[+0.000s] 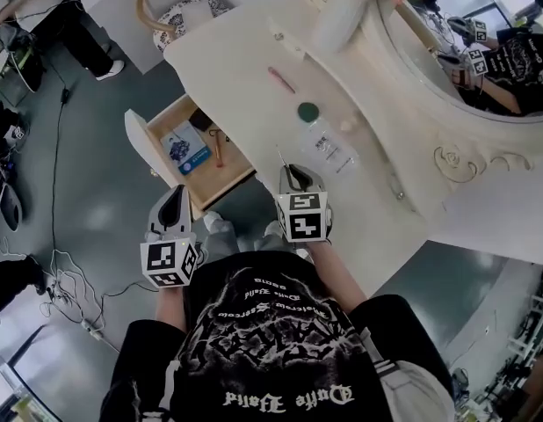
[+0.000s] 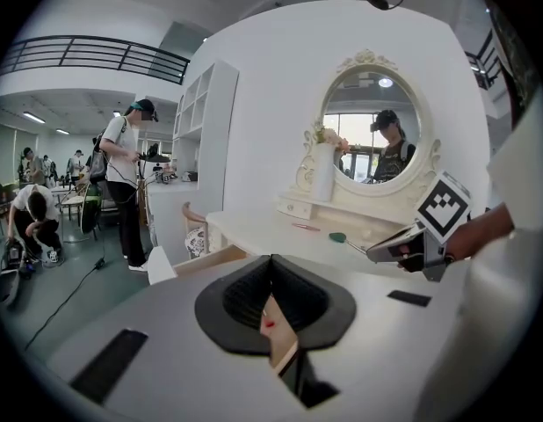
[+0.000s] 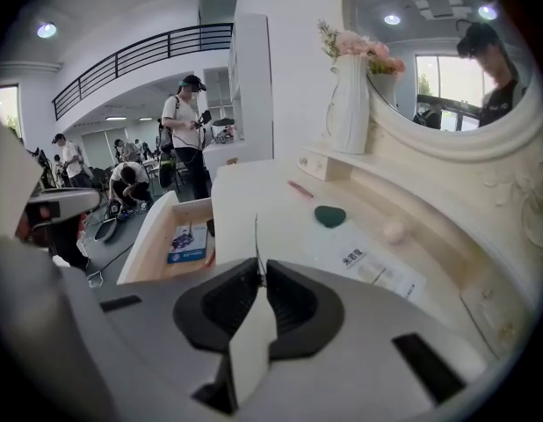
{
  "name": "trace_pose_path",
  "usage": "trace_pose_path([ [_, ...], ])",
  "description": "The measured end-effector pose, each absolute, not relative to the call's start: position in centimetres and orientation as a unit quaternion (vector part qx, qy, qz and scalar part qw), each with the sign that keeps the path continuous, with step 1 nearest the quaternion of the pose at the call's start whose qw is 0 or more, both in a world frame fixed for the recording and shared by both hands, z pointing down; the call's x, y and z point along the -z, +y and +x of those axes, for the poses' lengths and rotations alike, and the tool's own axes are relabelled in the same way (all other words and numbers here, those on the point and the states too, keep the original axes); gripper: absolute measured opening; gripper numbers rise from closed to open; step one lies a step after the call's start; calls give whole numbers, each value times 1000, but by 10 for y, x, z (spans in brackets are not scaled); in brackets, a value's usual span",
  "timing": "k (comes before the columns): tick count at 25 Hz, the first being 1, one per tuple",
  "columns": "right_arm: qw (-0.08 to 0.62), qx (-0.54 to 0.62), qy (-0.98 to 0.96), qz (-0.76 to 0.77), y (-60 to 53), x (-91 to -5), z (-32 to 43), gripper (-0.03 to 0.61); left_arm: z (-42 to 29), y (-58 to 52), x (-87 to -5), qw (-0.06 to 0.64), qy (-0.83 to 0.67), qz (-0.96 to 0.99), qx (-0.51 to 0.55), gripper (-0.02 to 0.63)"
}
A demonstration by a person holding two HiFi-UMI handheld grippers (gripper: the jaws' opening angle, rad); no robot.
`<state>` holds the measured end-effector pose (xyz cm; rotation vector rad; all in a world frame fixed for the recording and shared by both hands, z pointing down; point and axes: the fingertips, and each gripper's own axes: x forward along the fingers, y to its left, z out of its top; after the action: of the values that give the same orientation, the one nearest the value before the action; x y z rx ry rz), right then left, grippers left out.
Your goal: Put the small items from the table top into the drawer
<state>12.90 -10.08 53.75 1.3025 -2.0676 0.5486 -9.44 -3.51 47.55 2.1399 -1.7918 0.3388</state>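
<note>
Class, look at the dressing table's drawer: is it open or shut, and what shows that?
Open. The drawer is pulled out from the table, and the head view looks down onto a blue packet lying inside.

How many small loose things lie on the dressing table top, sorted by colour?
Pink stick: 1
Dark green pad: 1
Pale round ball: 1
Clear labelled packet: 1
Total: 4

The drawer (image 1: 153, 126) stands open at left, a blue card (image 1: 185, 146) inside. A pink pen (image 1: 281, 79), green pad (image 1: 307, 111) and clear packet (image 1: 331, 150) lie on the surface (image 1: 241, 55); the right fingers (image 3: 293, 301) pinch a thin stick (image 3: 257, 240).
</note>
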Motion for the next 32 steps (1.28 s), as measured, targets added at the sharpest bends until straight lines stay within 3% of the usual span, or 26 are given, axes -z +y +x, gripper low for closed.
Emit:
trace_pose_path([
  [32, 329, -190, -831, 407, -115, -548, -35, 43, -217, -59, -486, 178, -639, 740, -112, 15],
])
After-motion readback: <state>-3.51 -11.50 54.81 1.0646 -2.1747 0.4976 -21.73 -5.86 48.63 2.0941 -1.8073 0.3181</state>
